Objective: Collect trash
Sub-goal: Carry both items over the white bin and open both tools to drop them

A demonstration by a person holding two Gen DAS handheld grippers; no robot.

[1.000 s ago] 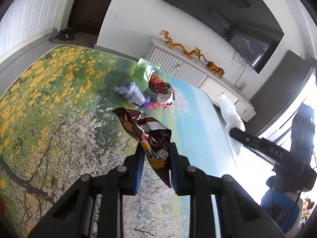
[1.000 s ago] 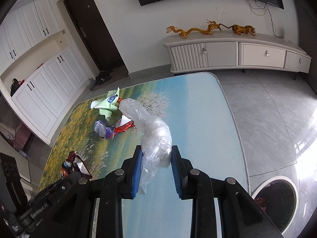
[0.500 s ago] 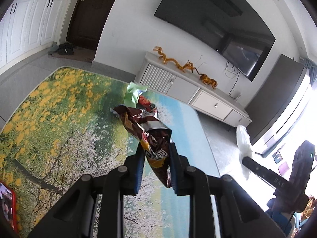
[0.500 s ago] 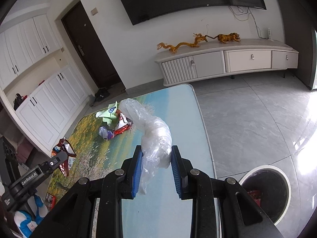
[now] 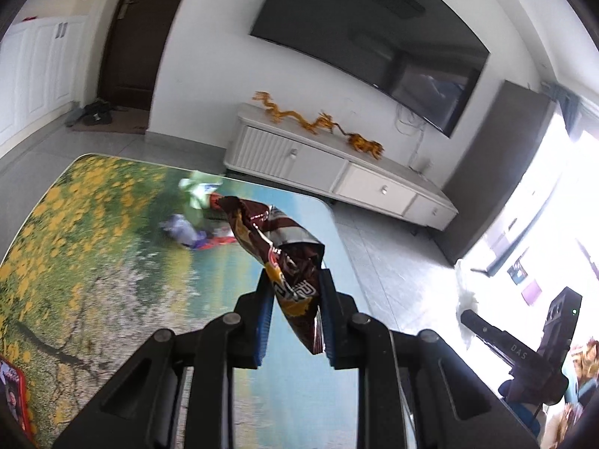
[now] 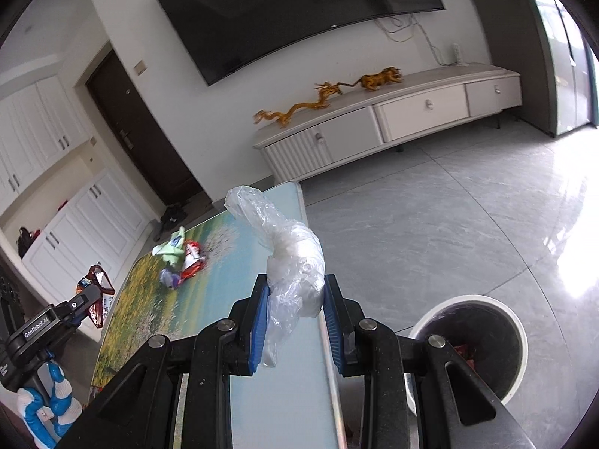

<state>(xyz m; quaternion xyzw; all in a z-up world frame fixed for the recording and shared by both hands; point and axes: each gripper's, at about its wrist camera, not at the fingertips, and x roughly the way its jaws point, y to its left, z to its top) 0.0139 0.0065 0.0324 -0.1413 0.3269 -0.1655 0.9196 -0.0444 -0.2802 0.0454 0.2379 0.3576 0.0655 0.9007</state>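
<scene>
My left gripper (image 5: 294,292) is shut on a crumpled brown snack bag (image 5: 279,250), held up above the table (image 5: 149,299). My right gripper (image 6: 295,295) is shut on a scrunched clear plastic bag (image 6: 295,262), held near the table's right edge. A white round bin (image 6: 483,344) with a dark liner stands on the floor low at the right of that gripper. More trash lies at the table's far end: a green wrapper (image 5: 196,192), a purple wrapper (image 5: 183,226) and a red wrapper (image 6: 192,258). In the right wrist view the left gripper and its brown bag (image 6: 93,282) show at the left.
The table (image 6: 277,404) carries a landscape print. A white low cabinet (image 6: 393,127) with golden dragon figures stands against the far wall under a large dark TV. Grey tiled floor (image 6: 430,224) spreads to the right. A red item (image 5: 15,393) lies at the table's near left edge.
Both grippers rose and swung right with their bags still gripped. The table trash now sits farther off, and the bin has come fully into the right wrist view.
</scene>
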